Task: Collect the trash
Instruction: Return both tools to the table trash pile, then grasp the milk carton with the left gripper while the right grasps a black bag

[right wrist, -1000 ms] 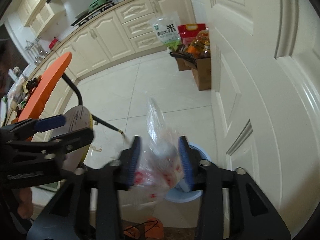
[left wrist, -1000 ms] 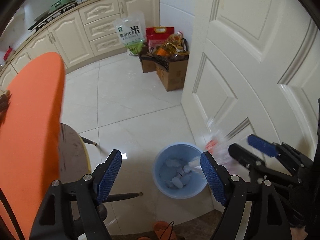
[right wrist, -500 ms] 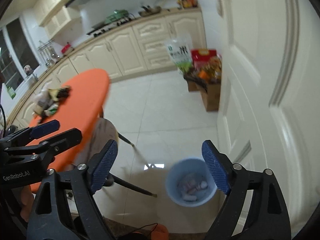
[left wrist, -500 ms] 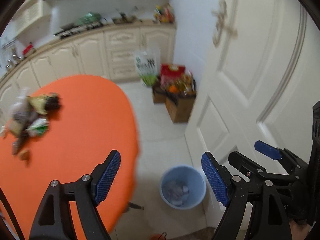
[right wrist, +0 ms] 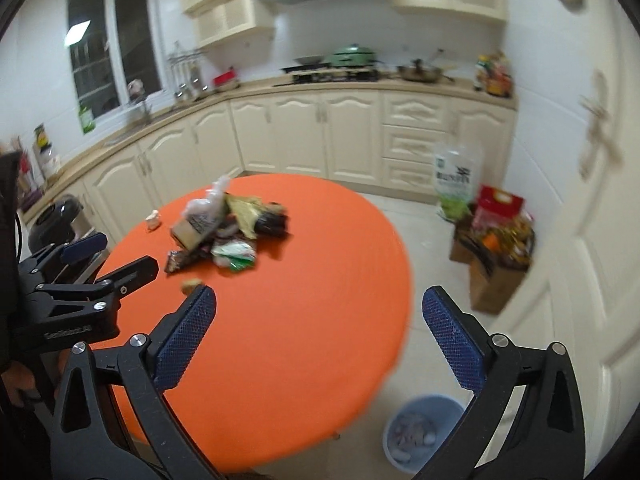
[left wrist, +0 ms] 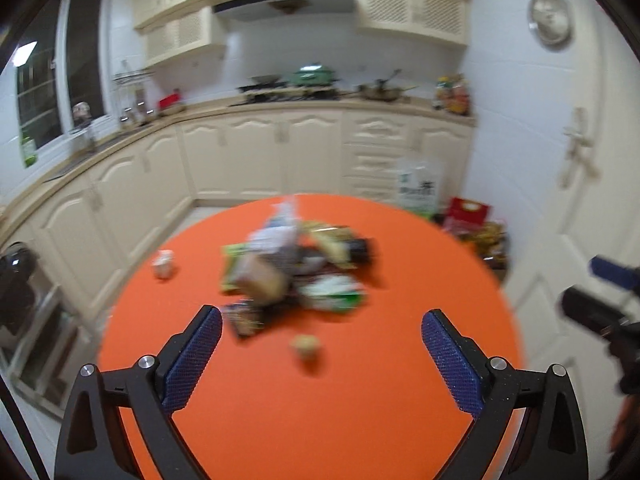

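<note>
A pile of trash wrappers and bags (left wrist: 292,268) lies on the round orange table (left wrist: 320,400); it also shows in the right wrist view (right wrist: 224,228). Small crumpled bits lie apart: one near the left gripper (left wrist: 306,346), one at the table's far left (left wrist: 163,264). My left gripper (left wrist: 320,360) is open and empty above the table's near side. My right gripper (right wrist: 320,344) is open and empty over the table's right part. The blue trash bin (right wrist: 420,432) with trash in it stands on the floor below the table's right edge.
A cardboard box of groceries (right wrist: 496,256) and a rice bag (right wrist: 454,184) stand on the floor by the white door (right wrist: 592,220). Cream cabinets (right wrist: 320,136) run along the back. The left gripper shows in the right wrist view (right wrist: 80,276).
The right gripper let the plastic bag go over the bin and opened. Both grippers then swung up from the bin toward the orange table and the trash pile.
</note>
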Tool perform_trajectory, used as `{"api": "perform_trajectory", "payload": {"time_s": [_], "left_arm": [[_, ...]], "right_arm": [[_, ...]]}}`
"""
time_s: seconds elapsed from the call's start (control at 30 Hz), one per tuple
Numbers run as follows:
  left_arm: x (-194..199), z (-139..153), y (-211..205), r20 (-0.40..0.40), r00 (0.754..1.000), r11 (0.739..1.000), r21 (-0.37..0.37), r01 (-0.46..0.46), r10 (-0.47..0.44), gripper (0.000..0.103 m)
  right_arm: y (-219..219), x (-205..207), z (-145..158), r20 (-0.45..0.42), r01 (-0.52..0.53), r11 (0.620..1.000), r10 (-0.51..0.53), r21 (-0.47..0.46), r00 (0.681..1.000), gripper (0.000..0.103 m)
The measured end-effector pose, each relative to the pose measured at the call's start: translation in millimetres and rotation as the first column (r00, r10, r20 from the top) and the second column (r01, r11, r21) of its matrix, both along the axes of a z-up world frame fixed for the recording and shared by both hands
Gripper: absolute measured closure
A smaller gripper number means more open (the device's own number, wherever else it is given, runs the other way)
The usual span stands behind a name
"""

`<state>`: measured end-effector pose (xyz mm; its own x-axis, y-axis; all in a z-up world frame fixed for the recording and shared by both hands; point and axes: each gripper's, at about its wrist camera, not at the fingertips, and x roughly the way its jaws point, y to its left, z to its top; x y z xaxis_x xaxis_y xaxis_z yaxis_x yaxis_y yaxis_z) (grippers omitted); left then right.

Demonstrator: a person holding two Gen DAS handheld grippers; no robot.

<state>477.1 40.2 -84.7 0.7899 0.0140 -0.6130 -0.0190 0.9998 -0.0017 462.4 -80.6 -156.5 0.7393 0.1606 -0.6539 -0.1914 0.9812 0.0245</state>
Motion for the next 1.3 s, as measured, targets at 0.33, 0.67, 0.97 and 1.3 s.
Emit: {"api": "perform_trajectory", "payload": {"time_s": [0.33,0.67,0.97,1.3], "left_arm": [[92.5,-62.3,61.3,-0.170,0.983,0.994,-0.074,-0.082,0.069,0.007],[140.0,-78.7,93.4,-0.227,0.974,0.981,-0.184,-0.065,0.022,0.040],[112.5,-68.4,100.6,-0.166,0.985,0.993,-0.104,-0.056,0.038,0.066],[35.5,-50.7,93.8,-0.177,0.984,0.985,-0.166,-0.048,0.018,0.069]], "right_arm": [[40.3,102.7,-60.1,-0.127,-0.049,0.998,0.052,0.033,0.991,0.000],[40.1,168.4,-104.0,-0.197,-0.043,0.995,0.061,0.094,0.978,0.000],[43.5,212.2,-130.0,-0.231,-0.045,0.990,0.076,0.136,0.970,0.002],[23.7,190.3,-139.0,-0.255,-0.044,0.988,0.081,0.149,0.964,0.073]]}}
